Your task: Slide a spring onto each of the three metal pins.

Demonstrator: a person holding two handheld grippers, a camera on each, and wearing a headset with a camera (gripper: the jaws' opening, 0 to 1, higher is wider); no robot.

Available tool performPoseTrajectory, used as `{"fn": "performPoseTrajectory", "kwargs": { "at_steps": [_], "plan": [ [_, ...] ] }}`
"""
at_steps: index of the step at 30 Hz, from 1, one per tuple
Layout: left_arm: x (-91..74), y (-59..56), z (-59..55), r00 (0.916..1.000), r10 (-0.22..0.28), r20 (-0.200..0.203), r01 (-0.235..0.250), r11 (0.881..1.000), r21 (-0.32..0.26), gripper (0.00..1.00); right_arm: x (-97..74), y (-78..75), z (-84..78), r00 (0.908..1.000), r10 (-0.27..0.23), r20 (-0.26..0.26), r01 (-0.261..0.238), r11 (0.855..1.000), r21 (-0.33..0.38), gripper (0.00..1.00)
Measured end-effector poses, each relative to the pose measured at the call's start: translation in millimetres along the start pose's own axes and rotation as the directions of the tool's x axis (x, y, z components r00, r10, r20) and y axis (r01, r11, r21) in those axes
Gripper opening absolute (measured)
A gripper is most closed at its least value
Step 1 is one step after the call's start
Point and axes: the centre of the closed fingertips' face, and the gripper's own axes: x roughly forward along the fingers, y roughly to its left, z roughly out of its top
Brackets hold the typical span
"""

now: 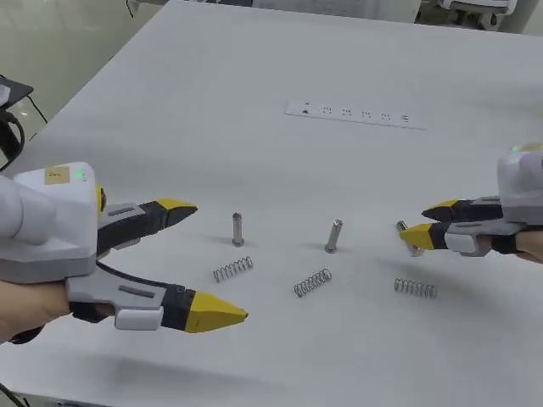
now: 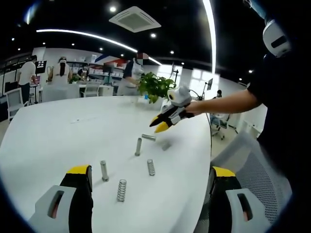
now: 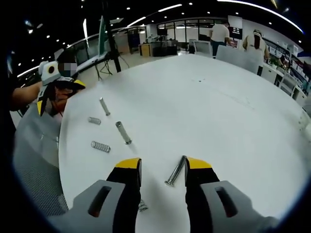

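Observation:
Two metal pins stand upright on the white table (image 1: 212,102): the left pin (image 1: 237,229) and the middle pin (image 1: 333,236). A third pin (image 1: 409,239) leans tilted at the right, between the jaws of my right gripper (image 1: 422,223), which stands open around it; the same pin (image 3: 176,170) shows a gap on either side in the right gripper view. Three springs lie flat in front of the pins: one at the left (image 1: 232,269), one in the middle (image 1: 312,282), one at the right (image 1: 415,288). My left gripper (image 1: 208,261) is wide open and holds nothing, just left of the left spring.
A white power strip (image 1: 354,114) lies further back on the table. A chair (image 2: 243,155) stands at the table's edge in the left gripper view. People and desks are far off in the room.

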Motion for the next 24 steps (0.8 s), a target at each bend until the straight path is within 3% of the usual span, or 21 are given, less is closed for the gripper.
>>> {"fn": "performPoseTrajectory", "kwargs": {
  "at_steps": [10, 17, 24],
  "plan": [
    [-1.0, 0.7, -2.5, 1.0, -0.001, -0.001, 0.001, 1.0, -0.008, 0.98, 13.9, -15.6, -8.3, 0.9979, -0.033, -0.057, 0.041, 0.988, 0.151, 0.26],
    [-0.2, 2.2, -3.0, 1.0, 0.002, -0.004, -0.002, 1.0, -0.005, 0.98, 22.0, -15.5, -13.5, 0.9955, -0.031, -0.09, 0.045, 0.988, 0.149, 0.23],
    [1.5, 0.8, -4.7, 0.9999, -0.005, -0.013, 0.005, 1.0, -0.005, 0.98, 30.8, -27.4, -13.5, 0.989, -0.07, -0.131, 0.091, 0.982, 0.168, 0.19]
  ]
}}
